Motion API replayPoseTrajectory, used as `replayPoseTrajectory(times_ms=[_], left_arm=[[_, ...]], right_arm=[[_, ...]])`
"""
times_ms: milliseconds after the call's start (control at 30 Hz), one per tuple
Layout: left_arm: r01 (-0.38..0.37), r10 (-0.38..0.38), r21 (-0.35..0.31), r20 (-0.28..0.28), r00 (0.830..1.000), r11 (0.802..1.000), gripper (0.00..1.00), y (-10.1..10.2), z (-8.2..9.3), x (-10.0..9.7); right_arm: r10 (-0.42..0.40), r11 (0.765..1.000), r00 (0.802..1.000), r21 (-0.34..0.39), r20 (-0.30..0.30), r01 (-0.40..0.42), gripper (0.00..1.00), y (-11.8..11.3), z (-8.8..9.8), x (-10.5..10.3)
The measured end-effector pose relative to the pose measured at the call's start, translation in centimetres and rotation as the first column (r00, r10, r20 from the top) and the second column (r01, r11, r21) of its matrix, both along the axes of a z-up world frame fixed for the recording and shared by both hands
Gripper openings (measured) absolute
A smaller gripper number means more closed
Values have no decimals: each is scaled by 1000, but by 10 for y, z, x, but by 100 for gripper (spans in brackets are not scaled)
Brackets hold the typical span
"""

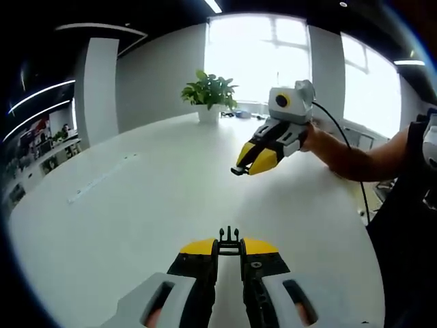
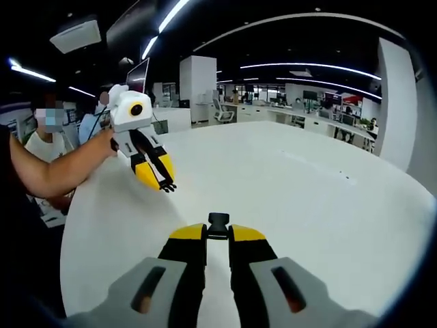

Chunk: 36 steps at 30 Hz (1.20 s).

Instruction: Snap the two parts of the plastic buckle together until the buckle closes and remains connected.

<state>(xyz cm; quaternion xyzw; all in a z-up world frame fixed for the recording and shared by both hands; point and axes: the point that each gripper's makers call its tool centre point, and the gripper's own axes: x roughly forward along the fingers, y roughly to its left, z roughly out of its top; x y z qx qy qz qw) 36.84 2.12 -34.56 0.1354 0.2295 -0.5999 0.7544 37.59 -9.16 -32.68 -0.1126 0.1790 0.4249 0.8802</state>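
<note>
the left gripper (image 1: 229,247) pinches the pronged buckle half (image 1: 229,239) at its tips, over the white table (image 1: 136,205). the right gripper (image 2: 218,234) clamps the socket half (image 2: 218,223), lifted above the table, well apart. a plant (image 1: 209,92) stands at the far edge.

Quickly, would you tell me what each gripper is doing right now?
Left gripper: shut on the pronged buckle part, held above the white table.
Right gripper: shut on the buckle socket part.
</note>
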Motion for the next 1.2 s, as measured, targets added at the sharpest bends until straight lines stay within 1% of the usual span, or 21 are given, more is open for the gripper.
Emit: replayPoseTrajectory(times_ms=[133,200,333,467,600,667,733,800,900,1033,1200], left_arm=[[0,0,7,0,1000,1000,11,3,-3,-4],[-1,1,7,-1,1000,1000,11,3,-4,-6],[0,0,8,0,1000,1000,11,4,-6,-11],[5,-5,5,3,1000,1000,11,5,-6,-14],[9,-9,1,-3,1000,1000,11,4,-6,-16],[7,-7,-5,-15,1000,1000,11,4,-5,-18],[8,-8,-5,-13,1000,1000,11,5,-5,-19],[23,-23,-10,-11,1000,1000,11,4,-4,-23],[65,-65,-28,20,998,997,11,1,-1,-30],[64,-64,-14,22,998,998,11,-2,-5,-30],[70,-70,-9,7,998,997,11,0,-9,-33]], right_arm=[[4,1000,1000,3,0,-4,11,1,-2,-7],[11,1000,1000,-4,10,-11,11,2,-3,-11],[19,1000,1000,-12,10,-19,11,3,-4,-18],[25,1000,1000,-12,10,-25,11,3,-2,-23],[28,1000,1000,-15,8,-28,11,2,-4,-26],[30,999,1000,-16,7,-30,11,2,-4,-28],[33,999,999,-17,10,-33,11,2,-4,-30],[43,999,999,-13,13,-42,11,3,-3,-32],[53,999,999,-14,13,-52,11,3,-3,-33],[60,998,998,-12,10,-60,11,5,-4,-36],[65,998,998,-16,11,-65,11,5,-7,-38]])
